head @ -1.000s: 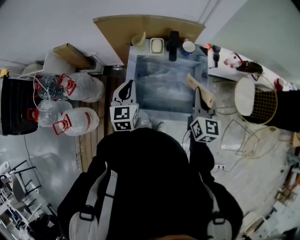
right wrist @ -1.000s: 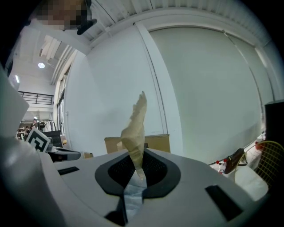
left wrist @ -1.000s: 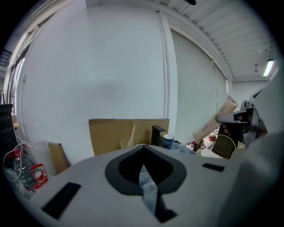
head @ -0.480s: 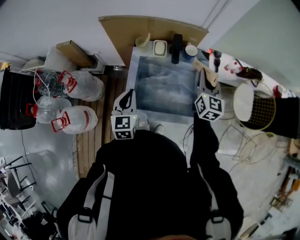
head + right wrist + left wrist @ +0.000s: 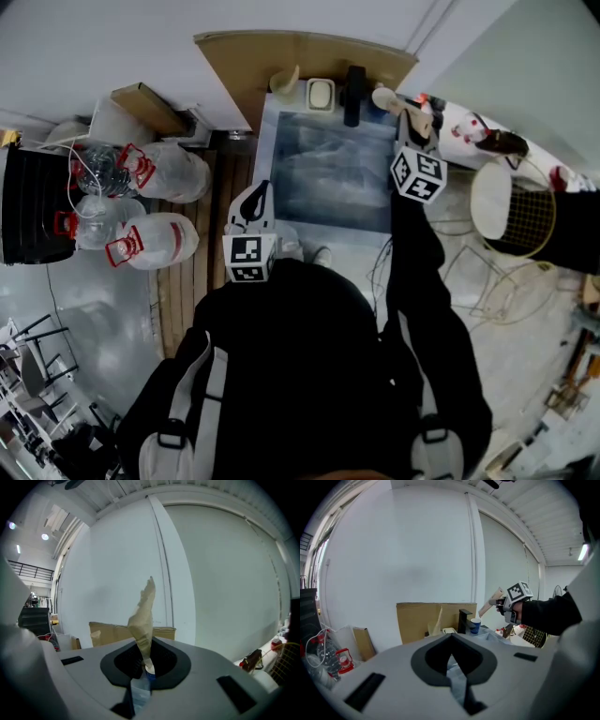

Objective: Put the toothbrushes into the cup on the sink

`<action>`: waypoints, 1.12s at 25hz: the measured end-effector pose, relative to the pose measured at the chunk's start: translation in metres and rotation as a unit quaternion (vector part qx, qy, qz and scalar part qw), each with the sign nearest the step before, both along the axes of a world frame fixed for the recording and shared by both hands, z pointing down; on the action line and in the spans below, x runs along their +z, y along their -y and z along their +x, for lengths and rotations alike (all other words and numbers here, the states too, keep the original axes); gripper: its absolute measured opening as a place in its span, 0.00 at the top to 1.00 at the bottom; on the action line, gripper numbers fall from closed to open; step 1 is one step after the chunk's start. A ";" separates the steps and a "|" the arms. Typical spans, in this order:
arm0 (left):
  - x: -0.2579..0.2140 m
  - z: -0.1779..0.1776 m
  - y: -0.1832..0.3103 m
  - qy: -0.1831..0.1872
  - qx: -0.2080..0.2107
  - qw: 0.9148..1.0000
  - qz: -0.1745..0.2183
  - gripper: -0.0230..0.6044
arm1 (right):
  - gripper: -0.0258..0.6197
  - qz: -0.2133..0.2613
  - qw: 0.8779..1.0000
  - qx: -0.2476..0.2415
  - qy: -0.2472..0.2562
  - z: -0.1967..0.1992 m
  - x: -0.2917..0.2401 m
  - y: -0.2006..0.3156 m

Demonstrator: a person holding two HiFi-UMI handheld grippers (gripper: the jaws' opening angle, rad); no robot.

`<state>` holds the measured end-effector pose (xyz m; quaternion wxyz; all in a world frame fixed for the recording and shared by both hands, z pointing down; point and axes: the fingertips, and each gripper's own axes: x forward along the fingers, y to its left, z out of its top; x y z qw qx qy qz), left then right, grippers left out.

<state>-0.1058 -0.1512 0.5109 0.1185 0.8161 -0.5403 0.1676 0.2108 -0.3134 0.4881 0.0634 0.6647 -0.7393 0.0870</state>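
My right gripper (image 5: 410, 124) is shut on a toothbrush in tan paper wrap (image 5: 398, 105) and holds it over the back right corner of the sink (image 5: 281, 178). In the right gripper view the wrapped toothbrush (image 5: 144, 616) stands up between the jaws, and the white-rimmed blue cup (image 5: 149, 671) shows just beyond them. The left gripper view shows the cup (image 5: 475, 626) beside the black faucet (image 5: 464, 620), with the right gripper (image 5: 502, 605) above it. A second wrapped toothbrush (image 5: 282, 81) leans at the sink's back left. My left gripper (image 5: 251, 195) is shut and holds nothing at the sink's front left.
A soap dish (image 5: 320, 94) sits left of the faucet (image 5: 353, 94). Brown cardboard (image 5: 244, 56) stands against the wall behind the sink. Large water bottles (image 5: 155, 206) lie on the floor at left. A wire basket (image 5: 525, 211) and a white lid stand at right.
My right gripper has carried the wrapped toothbrush from the sink's front right to its back right corner, above the cup. The left gripper has hardly moved.
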 end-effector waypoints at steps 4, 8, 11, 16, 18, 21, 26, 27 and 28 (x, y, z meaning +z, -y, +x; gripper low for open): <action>0.003 0.005 -0.001 -0.001 0.013 1.000 -0.006 0.96 | 0.91 -0.027 1.000 0.007 0.001 0.006 0.022 0.021; 0.006 0.009 -0.003 -0.006 0.025 1.000 -0.012 0.96 | 0.91 -0.054 0.999 0.002 0.006 0.007 0.046 0.036; 0.005 0.008 -0.004 -0.008 0.025 1.000 -0.007 0.96 | 0.91 -0.070 0.998 0.005 0.002 0.008 0.062 0.045; 0.001 0.000 -0.004 -0.006 0.015 1.000 0.003 0.96 | 0.91 -0.105 0.994 0.011 -0.013 0.011 0.081 0.057; 0.003 -0.003 -0.005 -0.005 0.011 1.000 0.001 0.96 | 0.91 -0.121 0.992 0.012 -0.022 0.012 0.091 0.061; 0.004 -0.003 -0.008 -0.001 0.012 1.000 0.000 0.96 | 0.89 -0.143 0.989 0.009 -0.033 0.011 0.103 0.067; 0.006 -0.002 -0.013 0.004 0.017 1.000 -0.004 0.96 | 0.70 -0.139 0.990 0.002 -0.028 0.011 0.096 0.066; 0.007 -0.002 -0.015 0.004 0.017 1.000 -0.005 0.96 | 0.69 -0.137 0.990 0.003 -0.031 0.011 0.095 0.063; 0.008 -0.002 -0.016 0.005 0.018 1.000 -0.006 0.96 | 0.68 -0.135 0.990 0.005 -0.034 0.012 0.094 0.060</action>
